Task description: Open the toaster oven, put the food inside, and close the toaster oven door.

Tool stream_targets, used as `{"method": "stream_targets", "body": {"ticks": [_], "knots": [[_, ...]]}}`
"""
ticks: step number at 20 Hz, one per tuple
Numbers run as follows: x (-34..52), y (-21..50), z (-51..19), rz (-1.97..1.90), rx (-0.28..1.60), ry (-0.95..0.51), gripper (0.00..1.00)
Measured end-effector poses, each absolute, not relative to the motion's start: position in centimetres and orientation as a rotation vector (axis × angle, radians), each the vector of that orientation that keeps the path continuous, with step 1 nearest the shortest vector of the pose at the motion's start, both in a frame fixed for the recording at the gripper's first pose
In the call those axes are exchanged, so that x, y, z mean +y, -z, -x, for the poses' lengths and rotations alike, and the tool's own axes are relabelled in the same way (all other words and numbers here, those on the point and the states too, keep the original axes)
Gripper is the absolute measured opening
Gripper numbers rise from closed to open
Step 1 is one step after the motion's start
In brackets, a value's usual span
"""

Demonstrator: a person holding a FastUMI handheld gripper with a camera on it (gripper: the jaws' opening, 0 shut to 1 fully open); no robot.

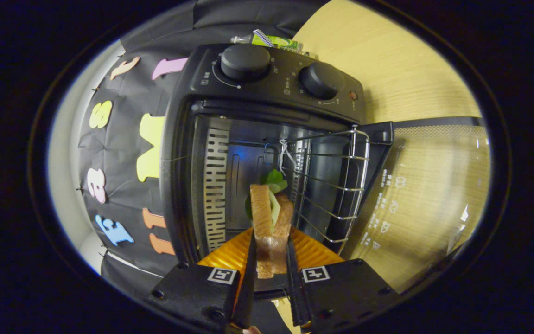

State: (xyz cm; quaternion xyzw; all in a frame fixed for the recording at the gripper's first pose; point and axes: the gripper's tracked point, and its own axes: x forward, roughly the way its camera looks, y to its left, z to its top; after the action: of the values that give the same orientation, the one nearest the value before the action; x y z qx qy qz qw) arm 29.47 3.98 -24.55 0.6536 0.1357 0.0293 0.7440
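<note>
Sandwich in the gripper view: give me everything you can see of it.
The toasted-bread sandwich with green lettuce stands on edge, two browned slices with leaves sticking out at the far end. The gripper is shut on it, jaws pressing both sides. It hangs over the orange ribbed tray, at the mouth of the black toaster oven, whose glass door is open.

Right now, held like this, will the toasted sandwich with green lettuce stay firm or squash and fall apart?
The toasted sandwich probably squashes easily: it looks pinched narrow where the gripper is shut on it. Its green lettuce sticks out loosely, so it may slip free. It likely weighs little.
</note>
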Motion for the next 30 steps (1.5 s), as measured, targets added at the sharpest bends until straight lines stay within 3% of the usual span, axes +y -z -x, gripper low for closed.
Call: {"method": "stream_targets", "body": {"ticks": [6,10,14,17,20,26,30], "knots": [[3.7,24.4,-31.0,-1.185,0.268,-0.051,0.44],[4.5,24.6,-31.0,-1.014,0.297,-0.060,0.63],[5.3,25.2,-30.4,-0.740,0.352,-0.064,0.73],[5.7,26.4,-30.4,-0.443,0.377,-0.039,0.95],[6.0,26.9,-30.0,-0.284,0.392,-0.022,0.99],[4.7,27.2,-28.8,0.031,0.415,0.054,0.99],[5.7,27.1,-27.4,0.122,0.420,0.021,1.00]]}}
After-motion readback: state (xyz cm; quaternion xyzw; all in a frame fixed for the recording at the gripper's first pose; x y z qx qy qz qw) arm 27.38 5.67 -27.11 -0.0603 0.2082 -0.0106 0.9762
